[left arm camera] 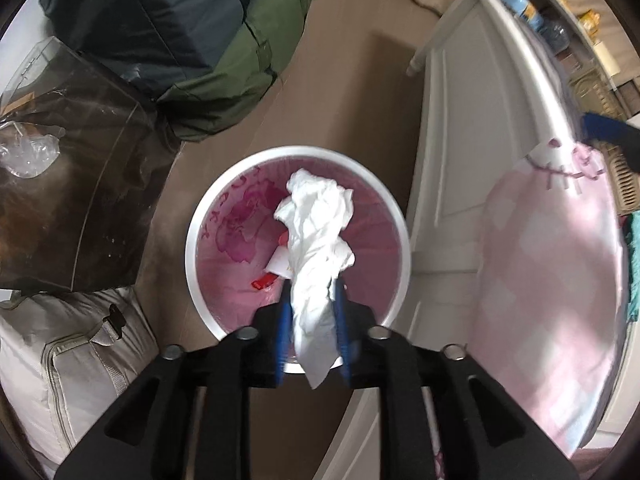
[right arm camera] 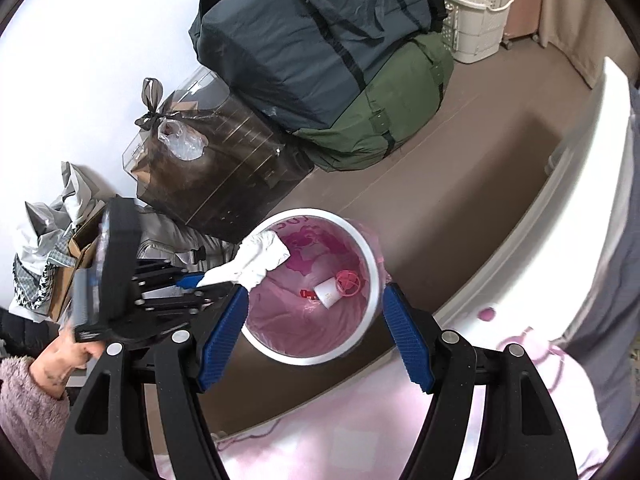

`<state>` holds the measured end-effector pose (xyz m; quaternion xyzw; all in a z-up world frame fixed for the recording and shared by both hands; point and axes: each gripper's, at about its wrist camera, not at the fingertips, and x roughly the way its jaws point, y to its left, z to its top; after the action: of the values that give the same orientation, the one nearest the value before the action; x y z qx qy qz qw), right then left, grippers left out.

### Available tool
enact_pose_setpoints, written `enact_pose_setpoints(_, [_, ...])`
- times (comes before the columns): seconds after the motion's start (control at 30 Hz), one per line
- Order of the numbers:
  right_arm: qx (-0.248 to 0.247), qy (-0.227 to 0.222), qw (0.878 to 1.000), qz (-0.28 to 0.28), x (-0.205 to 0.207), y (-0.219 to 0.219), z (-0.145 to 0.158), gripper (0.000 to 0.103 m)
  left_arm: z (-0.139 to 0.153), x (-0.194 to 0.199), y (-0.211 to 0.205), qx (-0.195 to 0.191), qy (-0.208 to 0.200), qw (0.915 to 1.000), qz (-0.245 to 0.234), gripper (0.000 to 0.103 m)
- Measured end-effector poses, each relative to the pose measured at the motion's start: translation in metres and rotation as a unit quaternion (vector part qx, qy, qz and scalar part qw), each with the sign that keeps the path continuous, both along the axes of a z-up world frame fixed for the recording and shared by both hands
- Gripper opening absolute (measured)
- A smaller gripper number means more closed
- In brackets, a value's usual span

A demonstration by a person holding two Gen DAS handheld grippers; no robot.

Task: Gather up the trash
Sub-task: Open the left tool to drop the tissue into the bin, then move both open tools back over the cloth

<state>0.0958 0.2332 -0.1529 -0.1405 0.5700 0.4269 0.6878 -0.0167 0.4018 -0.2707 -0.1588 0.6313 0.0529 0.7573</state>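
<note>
My left gripper [left arm camera: 313, 292] is shut on a crumpled white tissue [left arm camera: 316, 232] and holds it over the round white trash bin [left arm camera: 192, 236], which has a pink liner. The bin holds a white paper cup [right arm camera: 330, 293], a red scrap [right arm camera: 306, 294] and a pink round piece [right arm camera: 349, 280]. In the right wrist view the left gripper [right arm camera: 200, 282] reaches in from the left with the tissue [right arm camera: 260, 258] over the bin's rim [right arm camera: 372, 280]. My right gripper [right arm camera: 316, 320] is open and empty, above the bin's near side.
A brown transparent bag [right arm camera: 212, 176], a dark blue duffel [right arm camera: 316, 44] and a green duffel [right arm camera: 384, 120] stand behind the bin by the wall. A white bed frame [left arm camera: 460, 160] with pink bedding [left arm camera: 552, 300] lies to the right. A white laundry basket [right arm camera: 476, 20] stands far back.
</note>
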Motion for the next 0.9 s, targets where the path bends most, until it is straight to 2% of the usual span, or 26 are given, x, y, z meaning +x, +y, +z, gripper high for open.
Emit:
enact_pose_setpoints(0.03, [0.001, 0.001, 1.000, -0.002, 0.002, -0.005, 0.002, 0.068, -0.001, 0.002, -0.001, 0.004, 0.004, 1.0000, 0.000, 0.045])
enact_pose_setpoints(0.1, [0.003, 0.002, 1.000, -0.003, 0.004, -0.013, 0.004, 0.068, 0.001, 0.007, -0.006, 0.017, 0.002, 0.9999, -0.002, 0.078])
enact_pose_setpoints(0.13, [0.004, 0.001, 1.000, -0.003, 0.004, -0.016, 0.006, 0.068, 0.003, 0.008, -0.007, 0.018, -0.001, 0.9998, -0.002, 0.082])
enact_pose_setpoints(0.3, [0.019, 0.004, 1.000, -0.010, 0.010, -0.046, 0.020, 0.068, 0.018, 0.016, -0.011, 0.010, 0.005, 0.9999, 0.009, 0.084])
enact_pose_setpoints(0.4, [0.028, 0.003, 1.000, -0.014, 0.013, -0.076, 0.039, 0.068, 0.039, 0.018, -0.018, 0.004, -0.011, 0.9998, 0.018, 0.089])
enact_pose_setpoints(0.47, [0.023, -0.009, 1.000, -0.015, 0.014, -0.105, 0.056, 0.073, 0.057, 0.017, -0.031, -0.003, -0.022, 0.9996, 0.014, 0.091])
enact_pose_setpoints(0.57, [0.003, -0.043, 0.999, -0.026, 0.012, -0.149, 0.076, 0.080, 0.090, 0.019, -0.060, -0.030, -0.048, 0.9983, -0.010, 0.092])
enact_pose_setpoints(0.6, [-0.006, -0.049, 0.998, -0.031, 0.012, -0.166, 0.080, 0.081, 0.107, 0.019, -0.078, -0.033, -0.063, 0.9972, -0.025, 0.096])
enact_pose_setpoints(0.7, [-0.038, -0.045, 0.996, -0.060, 0.014, -0.223, 0.082, 0.084, 0.136, 0.021, -0.123, -0.031, -0.078, 0.9941, -0.068, 0.098])
enact_pose_setpoints(0.8, [-0.060, -0.026, 0.994, -0.089, 0.017, -0.266, 0.071, 0.085, 0.147, 0.023, -0.165, -0.029, -0.076, 0.9919, -0.097, 0.098])
enact_pose_setpoints(0.9, [-0.088, -0.008, 0.989, -0.116, 0.020, -0.306, 0.051, 0.085, 0.142, 0.026, -0.212, -0.040, -0.050, 0.9878, -0.142, 0.098])
